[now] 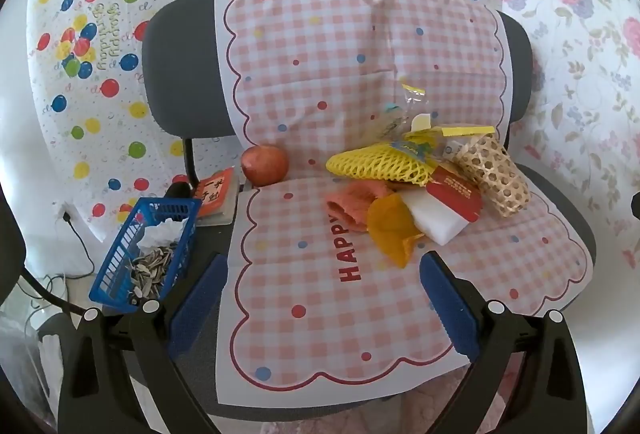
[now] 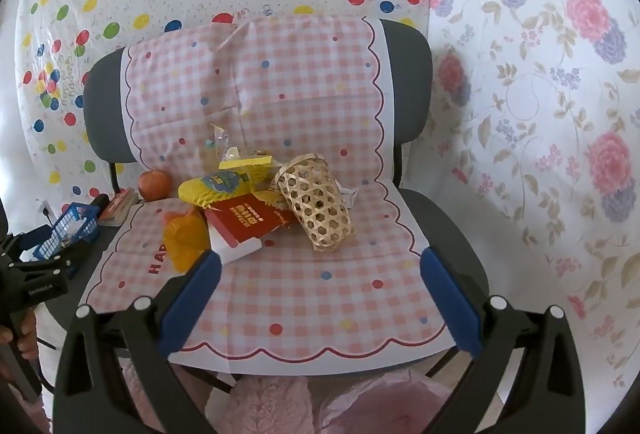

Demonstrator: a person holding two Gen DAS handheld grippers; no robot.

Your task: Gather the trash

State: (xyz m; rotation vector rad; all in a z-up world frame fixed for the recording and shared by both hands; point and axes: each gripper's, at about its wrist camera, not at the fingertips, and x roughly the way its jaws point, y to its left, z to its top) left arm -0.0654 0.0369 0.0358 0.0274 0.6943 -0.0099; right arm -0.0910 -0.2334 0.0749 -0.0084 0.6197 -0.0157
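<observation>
A pile of trash lies on the chair seat: a yellow foam net (image 1: 380,164) (image 2: 212,188), an orange foam net (image 1: 390,224) (image 2: 184,236), a red packet (image 1: 456,194) (image 2: 248,220) on a white block (image 1: 436,220), and clear wrappers (image 1: 404,118). A woven bamboo basket (image 1: 494,174) (image 2: 316,210) lies on its side beside the pile. A blue plastic basket (image 1: 148,250) (image 2: 68,228) at the seat's left holds seed shells and tissue. My left gripper (image 1: 320,290) and right gripper (image 2: 320,290) are both open and empty, in front of the pile.
A pink checked cloth (image 1: 360,314) covers the grey chair (image 1: 180,66). An apple (image 1: 265,165) and a small orange book (image 1: 216,194) sit at the seat's back left. Cables (image 1: 76,238) hang at the left. Pink fluffy material (image 2: 272,406) lies below the seat.
</observation>
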